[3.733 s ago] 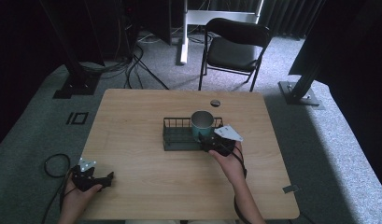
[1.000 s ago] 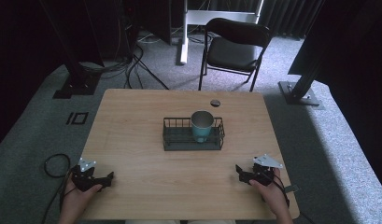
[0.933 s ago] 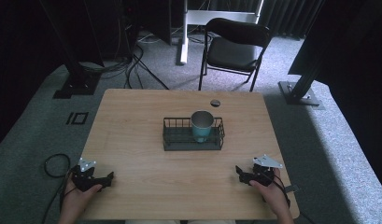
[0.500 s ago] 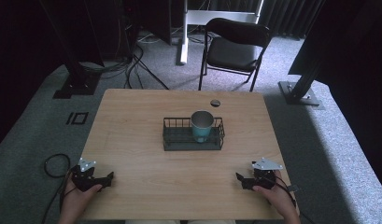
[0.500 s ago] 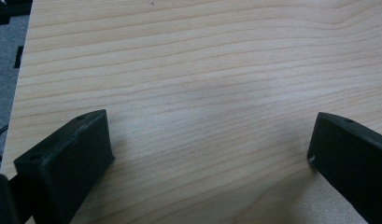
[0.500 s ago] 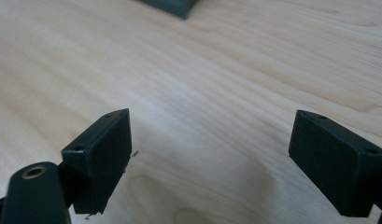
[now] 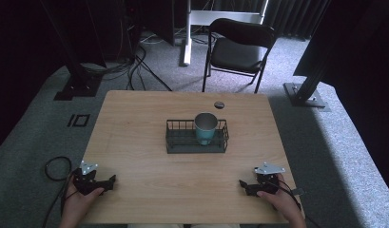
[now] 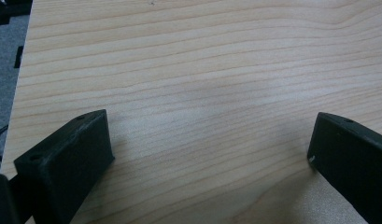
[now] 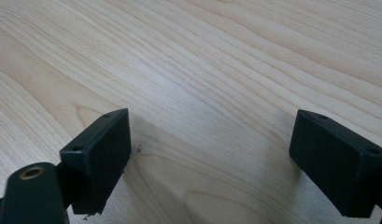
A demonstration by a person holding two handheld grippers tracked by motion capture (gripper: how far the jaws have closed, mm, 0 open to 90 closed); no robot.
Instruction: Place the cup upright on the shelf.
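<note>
A teal cup (image 7: 205,128) with a metal rim stands upright at the right end of a dark wire basket (image 7: 180,142) in the middle of the wooden table (image 7: 149,114). My left gripper (image 7: 108,180) rests at the table's front left corner, open, with only bare wood between its jaws (image 8: 209,154). My right gripper (image 7: 243,185) lies near the front right corner, also open, and its jaws frame bare wood (image 9: 209,144). Both grippers are well apart from the basket.
A small dark round disc (image 7: 219,104) lies on the table behind the basket. A black folding chair (image 7: 239,47) stands beyond the far edge. Cables (image 7: 54,168) trail on the grey carpet at the left, and stand bases sit at both far corners.
My right gripper left the cup in the basket, pulled back to the front right corner of the table and settled down there. The left gripper has stayed in place.
</note>
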